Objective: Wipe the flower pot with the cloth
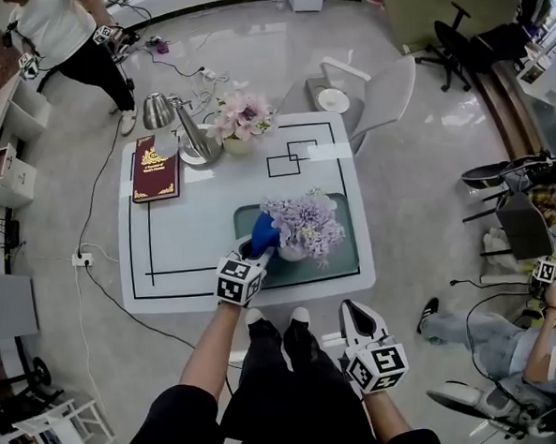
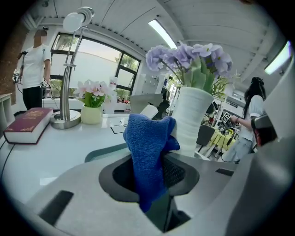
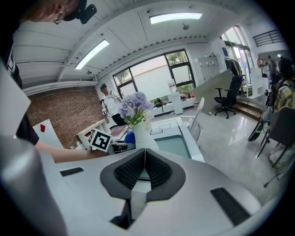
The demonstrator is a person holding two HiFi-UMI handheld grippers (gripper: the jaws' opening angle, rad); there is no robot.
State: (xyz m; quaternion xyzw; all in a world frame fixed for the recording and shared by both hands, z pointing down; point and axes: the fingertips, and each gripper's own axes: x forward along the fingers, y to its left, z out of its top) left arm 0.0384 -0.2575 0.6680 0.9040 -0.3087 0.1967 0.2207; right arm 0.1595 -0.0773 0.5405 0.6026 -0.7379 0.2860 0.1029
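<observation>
A white flower pot (image 2: pixel 193 120) with purple flowers (image 1: pixel 304 220) stands on a green mat (image 1: pixel 341 259) at the table's near right. My left gripper (image 1: pixel 252 262) is shut on a blue cloth (image 2: pixel 150 154), and the cloth presses against the pot's left side (image 1: pixel 265 232). My right gripper (image 1: pixel 351 315) hangs shut and empty below the table's front edge, apart from the pot (image 3: pixel 138 135). In the right gripper view the pot sits beyond the closed jaws, with the left gripper's marker cube (image 3: pixel 100 140) beside it.
A dark red book (image 1: pixel 154 168), a silver desk lamp (image 1: pixel 195 135) and a small pot of pink flowers (image 1: pixel 241 120) stand at the table's far side. A white chair (image 1: pixel 369 98) is behind the table. People sit at the right (image 1: pixel 511 343) and stand at the far left (image 1: pixel 65 37).
</observation>
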